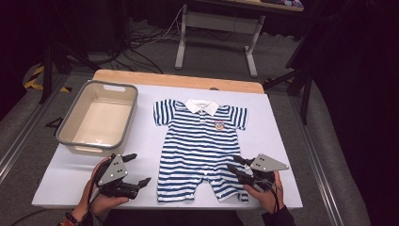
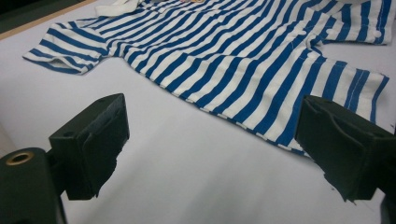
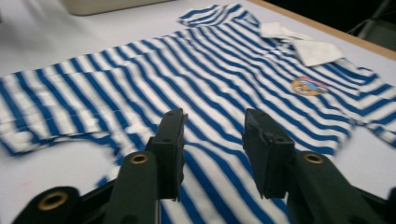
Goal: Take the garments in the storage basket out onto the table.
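Observation:
A blue-and-white striped baby romper (image 1: 200,141) with a white collar and a small chest badge lies flat, face up, in the middle of the white table (image 1: 277,141). My left gripper (image 1: 139,168) rests just left of the romper's lower leg, jaws spread wide with nothing between them. In the left gripper view the left gripper (image 2: 212,112) faces the romper's (image 2: 233,46) side hem over bare tabletop. My right gripper (image 1: 233,163) sits at the romper's right leg edge. In the right gripper view the right gripper (image 3: 215,116) hovers open over the striped cloth (image 3: 140,70), pinching nothing.
A beige tub with a grey rim (image 1: 70,117) stands empty at the table's left, its wall also seen as the tub (image 3: 107,4) in the right gripper view. A wooden strip (image 1: 179,80) edges the table's far side. Beyond lie cables and desk legs on the floor.

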{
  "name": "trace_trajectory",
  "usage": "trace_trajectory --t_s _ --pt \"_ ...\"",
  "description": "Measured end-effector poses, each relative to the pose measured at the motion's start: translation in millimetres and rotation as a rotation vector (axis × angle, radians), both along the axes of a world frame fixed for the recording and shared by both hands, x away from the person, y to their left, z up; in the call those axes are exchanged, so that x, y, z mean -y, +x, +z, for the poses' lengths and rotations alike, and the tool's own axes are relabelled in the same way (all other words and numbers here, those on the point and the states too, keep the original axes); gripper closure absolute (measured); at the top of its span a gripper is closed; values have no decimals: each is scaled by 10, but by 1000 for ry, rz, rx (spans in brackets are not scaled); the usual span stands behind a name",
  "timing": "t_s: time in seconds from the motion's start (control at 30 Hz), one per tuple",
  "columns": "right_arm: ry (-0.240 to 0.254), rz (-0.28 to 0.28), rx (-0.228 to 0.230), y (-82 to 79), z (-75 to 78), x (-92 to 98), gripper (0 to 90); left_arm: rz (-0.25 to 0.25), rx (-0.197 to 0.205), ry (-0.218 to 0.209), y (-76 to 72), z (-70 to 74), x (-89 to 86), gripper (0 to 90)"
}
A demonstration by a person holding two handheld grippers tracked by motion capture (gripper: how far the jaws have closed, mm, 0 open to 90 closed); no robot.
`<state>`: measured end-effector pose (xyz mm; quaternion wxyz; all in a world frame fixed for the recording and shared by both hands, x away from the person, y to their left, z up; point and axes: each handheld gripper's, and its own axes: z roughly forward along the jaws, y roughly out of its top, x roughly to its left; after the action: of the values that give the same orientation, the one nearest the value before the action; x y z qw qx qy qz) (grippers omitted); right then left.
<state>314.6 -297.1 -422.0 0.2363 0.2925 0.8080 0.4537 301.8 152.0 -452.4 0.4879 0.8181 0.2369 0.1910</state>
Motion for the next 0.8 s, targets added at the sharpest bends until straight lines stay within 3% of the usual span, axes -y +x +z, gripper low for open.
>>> trace_trajectory --t_s 0.33,0.47,0.57,0.7,0.8 --pt "18 -103 28 161 -56 228 390 19 7 2 -11 -13 -46 97" --pt "47 -117 44 187 -64 269 338 37 8 2 -25 -12 -68 103" --pt "41 -120 58 182 -70 252 313 38 23 14 -34 -4 -42 106" --pt "40 -125 64 160 -77 235 283 28 3 22 -34 -39 -29 106" --pt "40 -136 72 153 -80 212 240 30 15 45 -68 -41 -29 117"
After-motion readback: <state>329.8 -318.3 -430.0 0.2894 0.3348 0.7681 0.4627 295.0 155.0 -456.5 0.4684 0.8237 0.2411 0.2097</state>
